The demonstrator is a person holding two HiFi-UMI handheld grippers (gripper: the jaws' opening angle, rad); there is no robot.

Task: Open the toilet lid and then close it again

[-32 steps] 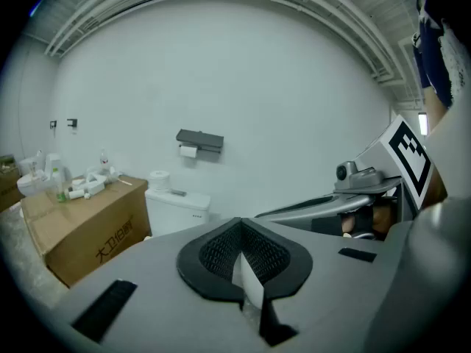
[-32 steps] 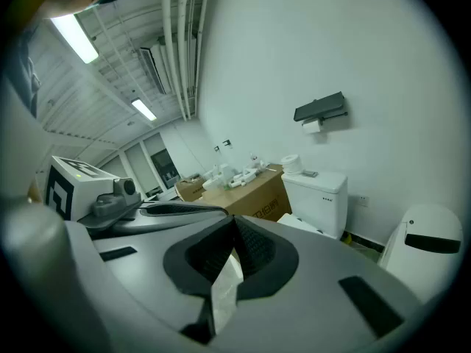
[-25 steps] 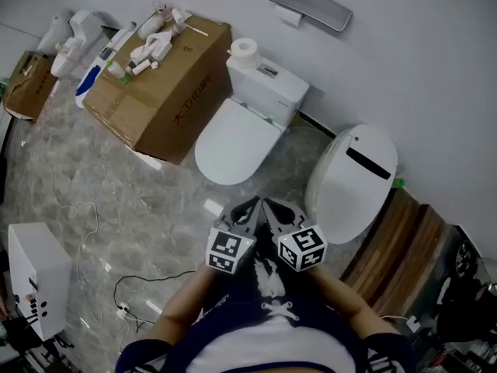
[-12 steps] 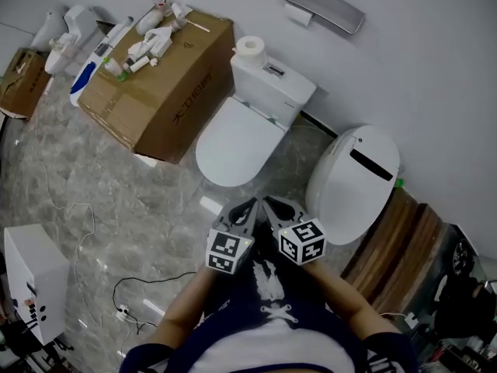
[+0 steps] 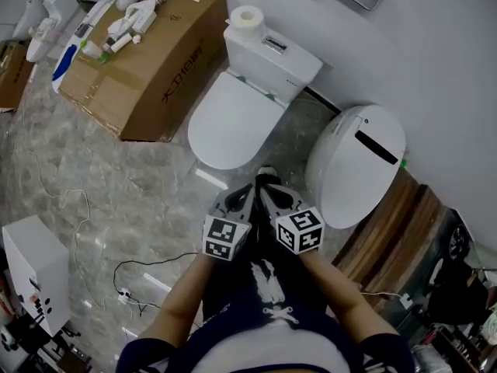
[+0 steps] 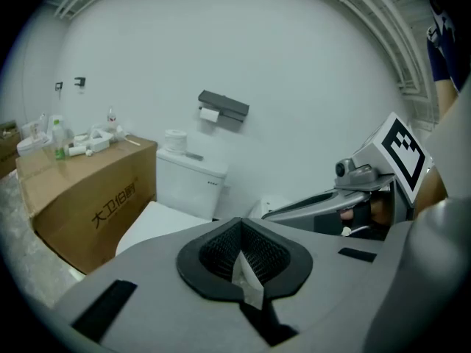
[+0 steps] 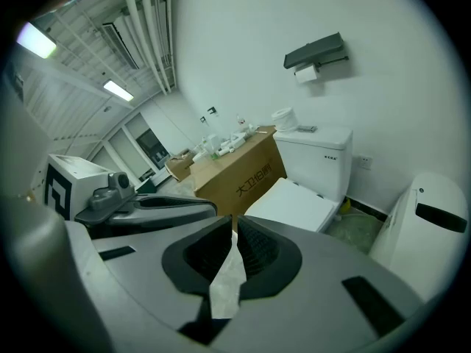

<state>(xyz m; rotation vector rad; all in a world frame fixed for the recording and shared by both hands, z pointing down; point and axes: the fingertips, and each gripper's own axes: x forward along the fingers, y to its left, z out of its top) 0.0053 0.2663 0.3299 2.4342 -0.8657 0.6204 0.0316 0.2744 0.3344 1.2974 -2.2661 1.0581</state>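
Both clenched empty, the left claw (image 6: pixel 239 228) and right claw (image 7: pixel 234 232) are hovering before the closed white oval plastic toilet lid (image 5: pixel 231 127), probably needing one tip hooked under its front edge.

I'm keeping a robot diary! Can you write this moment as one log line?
phase: before opening | toilet lid: closed, untouched | left gripper: shut, empty | right gripper: shut, empty

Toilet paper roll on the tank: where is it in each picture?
Head view: roll at top centre, on the tank.
Left gripper view: roll left of centre, mid-height.
Right gripper view: roll just right of centre, upper half.
Shared landmark: the cardboard box beside the toilet.
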